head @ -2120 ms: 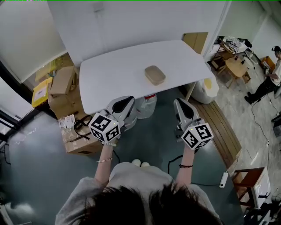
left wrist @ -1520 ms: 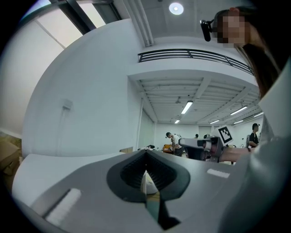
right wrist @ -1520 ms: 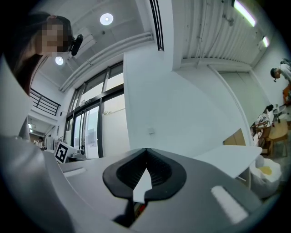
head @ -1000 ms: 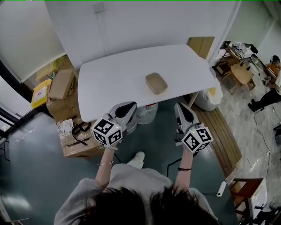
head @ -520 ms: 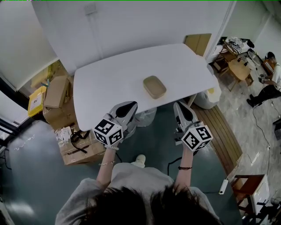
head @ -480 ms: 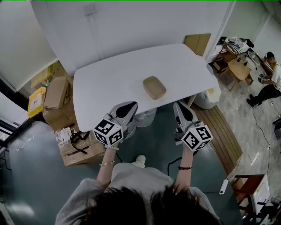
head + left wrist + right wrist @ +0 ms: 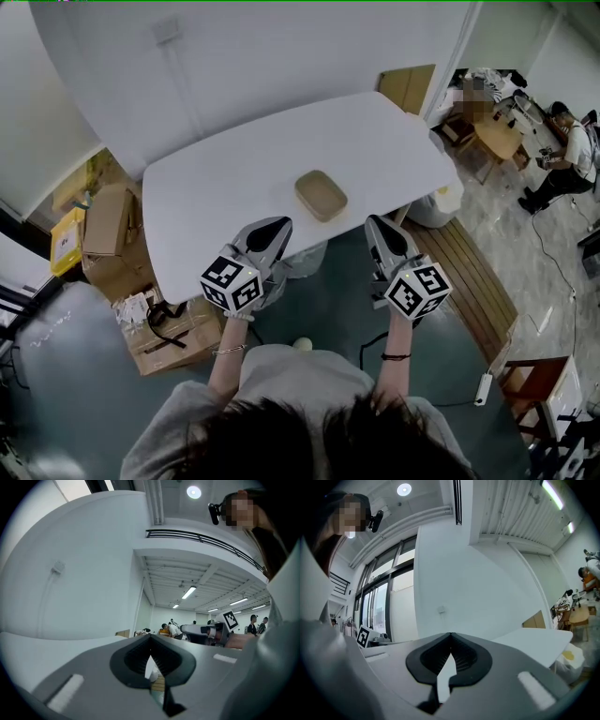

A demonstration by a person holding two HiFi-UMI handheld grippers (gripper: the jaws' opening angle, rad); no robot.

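Both grippers are held up in front of the person, short of the near edge of a white table point(image 7: 234, 173). A shallow tan tray point(image 7: 321, 195) lies on the table near its front edge, just beyond and between the two grippers. My left gripper point(image 7: 270, 225) is shut with nothing in it, and its jaws meet at the tip in the left gripper view point(image 7: 150, 637). My right gripper point(image 7: 378, 225) is also shut and empty, as the right gripper view point(image 7: 450, 635) shows. Neither touches the table or the tray.
Cardboard boxes point(image 7: 105, 220) and a yellow box point(image 7: 64, 236) stand on the floor at the left. A white bag point(image 7: 441, 200) and a wooden bench point(image 7: 478, 281) are at the right. A seated person point(image 7: 562, 155) and a small wooden table point(image 7: 497, 141) are far right.
The table and tray have drifted left and a little nearer in the head view as the person moved. Both grippers keep the same pose and stay shut.
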